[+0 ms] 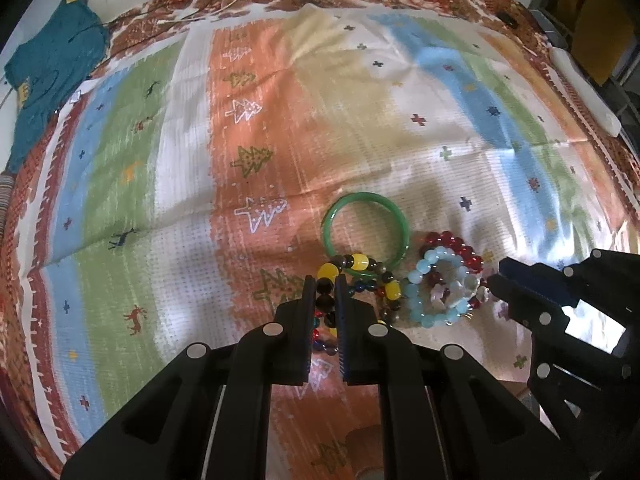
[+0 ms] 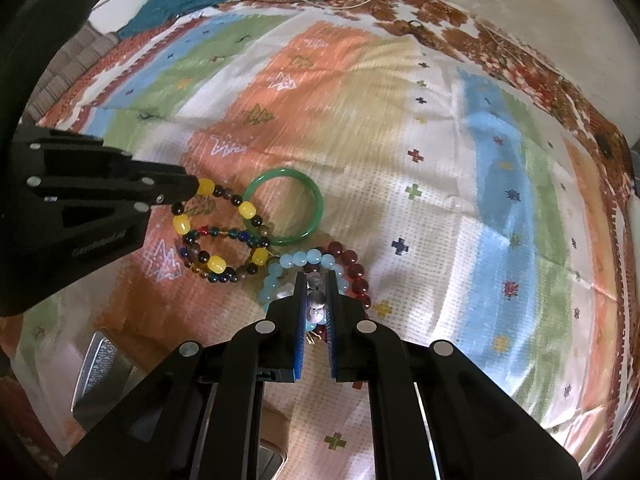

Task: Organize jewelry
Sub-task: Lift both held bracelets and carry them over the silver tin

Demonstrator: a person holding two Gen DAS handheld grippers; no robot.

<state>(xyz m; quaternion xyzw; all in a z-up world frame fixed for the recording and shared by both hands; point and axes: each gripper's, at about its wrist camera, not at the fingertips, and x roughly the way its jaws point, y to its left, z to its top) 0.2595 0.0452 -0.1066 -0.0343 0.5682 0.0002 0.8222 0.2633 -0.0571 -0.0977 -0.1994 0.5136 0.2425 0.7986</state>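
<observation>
Patterned tablecloth (image 1: 248, 128), striped orange, green, blue and white, covers the whole work surface; a teal garment (image 1: 52, 68) lies at its far left corner. Near the middle, slightly right, the jewelry sits in one tight cluster. Largest piece: a green bangle (image 1: 366, 232) lying flat — rigid, smooth, probably slippery and brittle if dropped, so best pinched across its rim. Touching its near edge is the yellow-and-dark bead bracelet (image 2: 218, 232), overlapping a thinner strand of small mixed-colour beads (image 2: 224, 236); just right of these lie the pale blue bead bracelet (image 1: 428, 292) and the dark red bead bracelet (image 1: 460, 248), piled with a few clear beads. The strung bracelets look light and limp, likely to sag and snag neighbours when lifted; a grip on one or two beads should serve. Left gripper (image 1: 325, 292) is clenched on the dark beads of the yellow-and-dark bead bracelet. Right gripper (image 2: 316, 292) is closed into the blue-and-red pile, its jaws pinching a greyish bead — which strand this belongs to cannot be told.
</observation>
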